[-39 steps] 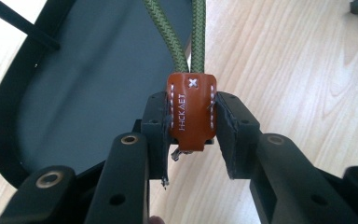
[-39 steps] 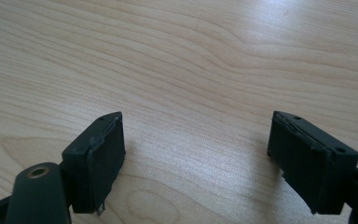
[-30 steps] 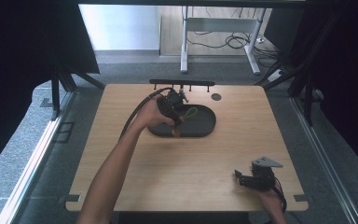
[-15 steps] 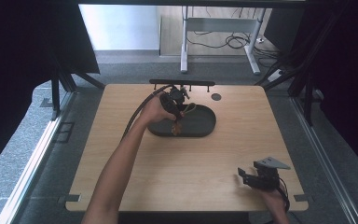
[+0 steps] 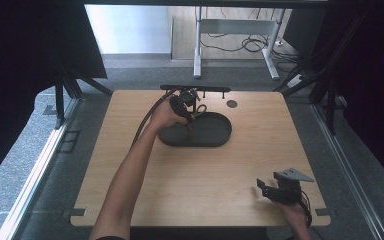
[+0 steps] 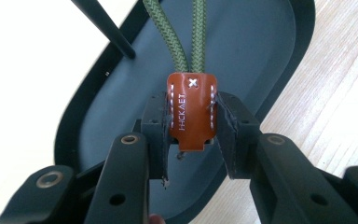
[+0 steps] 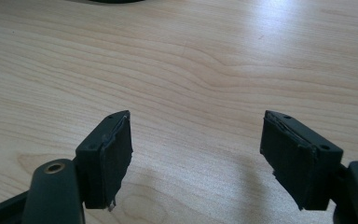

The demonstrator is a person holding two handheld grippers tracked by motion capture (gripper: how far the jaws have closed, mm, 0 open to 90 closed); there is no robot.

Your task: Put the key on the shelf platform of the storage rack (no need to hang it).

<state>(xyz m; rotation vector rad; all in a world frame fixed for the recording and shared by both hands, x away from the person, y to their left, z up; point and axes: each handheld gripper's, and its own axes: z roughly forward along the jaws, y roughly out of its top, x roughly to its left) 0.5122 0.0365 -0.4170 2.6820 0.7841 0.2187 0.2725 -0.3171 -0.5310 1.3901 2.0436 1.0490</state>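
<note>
From where I stood, the person's left forearm (image 5: 130, 175) reached up across the wooden table (image 5: 130, 150) toward its far side. The left gripper (image 6: 192, 133) was clamped on a small orange-brown leather tab (image 6: 191, 112), white-stitched along both edges and stamped with lettering too small for me to read. Two strands of olive-green braided cord (image 6: 179, 39) ran out of the top of that tab, side by side. Gripper and tab hung over a dark oval tray (image 5: 210, 135), which sat on the table toward the far edge, near the middle; whether the tab touched the tray floor I could not tell. A thick black cable (image 5: 142, 125) trailed from this gripper back along the arm. Just beyond the tray stood a low black bar (image 5: 195, 88) on thin legs, and a small dark round disc (image 5: 232, 104) lay near it.

Farther right, at the near corner, the right gripper (image 7: 196, 158) had its jaws spread wide with nothing but bare wood between them. It bore a grey three-cornered plate (image 5: 293, 175) on top.
</note>
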